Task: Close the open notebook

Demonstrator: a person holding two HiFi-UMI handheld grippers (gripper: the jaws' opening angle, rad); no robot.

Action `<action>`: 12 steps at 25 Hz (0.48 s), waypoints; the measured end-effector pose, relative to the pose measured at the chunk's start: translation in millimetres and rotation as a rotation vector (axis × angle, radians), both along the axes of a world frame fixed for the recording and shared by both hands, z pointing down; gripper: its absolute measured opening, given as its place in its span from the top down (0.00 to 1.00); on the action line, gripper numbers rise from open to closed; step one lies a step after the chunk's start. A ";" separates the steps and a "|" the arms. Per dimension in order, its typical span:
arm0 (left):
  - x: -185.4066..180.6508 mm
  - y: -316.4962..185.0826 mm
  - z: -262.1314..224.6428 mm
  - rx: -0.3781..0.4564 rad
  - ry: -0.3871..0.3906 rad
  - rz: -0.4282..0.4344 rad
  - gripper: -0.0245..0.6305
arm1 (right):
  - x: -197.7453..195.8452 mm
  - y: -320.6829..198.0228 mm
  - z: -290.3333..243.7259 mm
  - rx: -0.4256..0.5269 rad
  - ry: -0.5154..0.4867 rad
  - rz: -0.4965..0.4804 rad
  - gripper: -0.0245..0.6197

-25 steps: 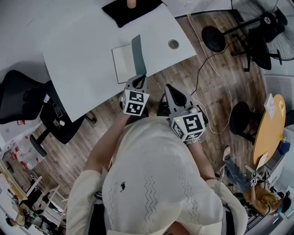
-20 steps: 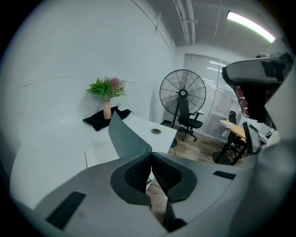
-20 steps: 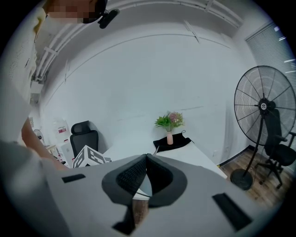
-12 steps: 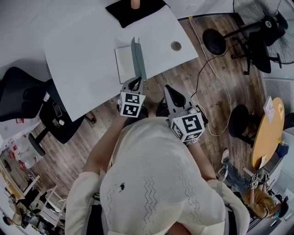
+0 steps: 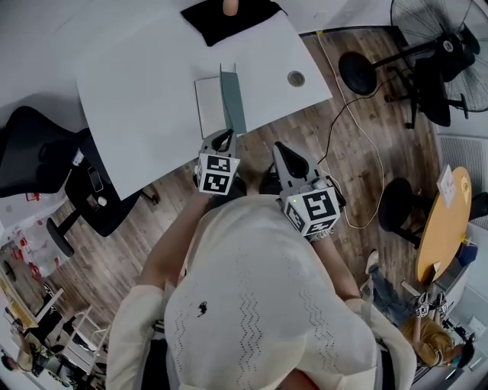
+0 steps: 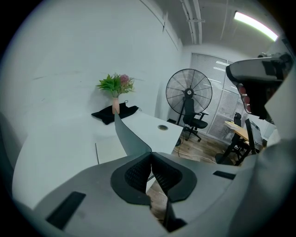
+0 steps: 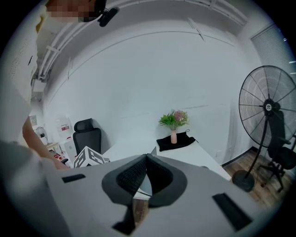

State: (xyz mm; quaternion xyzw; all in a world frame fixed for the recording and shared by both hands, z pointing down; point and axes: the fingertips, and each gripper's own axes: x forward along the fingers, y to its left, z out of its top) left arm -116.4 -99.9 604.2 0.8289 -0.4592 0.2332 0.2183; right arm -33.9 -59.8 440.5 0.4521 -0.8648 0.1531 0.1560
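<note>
While my left tongs (image 6: 151, 154) are clenched on the near corner of the cover (image 5: 232, 103), the one notebook (image 5: 207, 107) lies on the single white desk (image 5: 130, 91), close to the desk's near edge. Its white page lies flat. The grey-green cover stands almost upright along the page's right side, tilted only a little.

My right tongs (image 7: 145, 159) are closed as well, with nothing between them. They hang over the wood floor (image 5: 335, 145), just off the desk's near edge and to the right of the left pair. So I count two tongs, one grasping and one empty.

Apart from the notebook I count three things on the desk:
- One black cloth (image 5: 217, 19) lies at the far edge.
- One small vase (image 5: 229, 6) stands on the cloth.
- One round hole (image 5: 296, 78) sits near the right corner.

All three are well apart from the notebook. A wide stretch of desk lies to the left of the page, where the cover would fall. A narrower strip lies between the cover and the hole.

One black office chair (image 5: 34, 164) sits against the desk's left edge. One standing fan (image 5: 446, 34) is off to the right, well apart from the desk, with a cable (image 5: 358, 114) trailing over the floor between them.
</note>
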 end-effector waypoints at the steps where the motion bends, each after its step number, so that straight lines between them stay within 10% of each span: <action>1: -1.1 0.7 2.1 -0.003 -0.001 -0.005 0.94 | 0.0 0.0 0.4 -0.001 -0.001 0.000 0.96; 12: -16.8 4.5 10.7 -0.054 -0.008 -0.043 0.94 | -0.2 -1.6 4.5 -0.010 -0.006 -0.002 0.96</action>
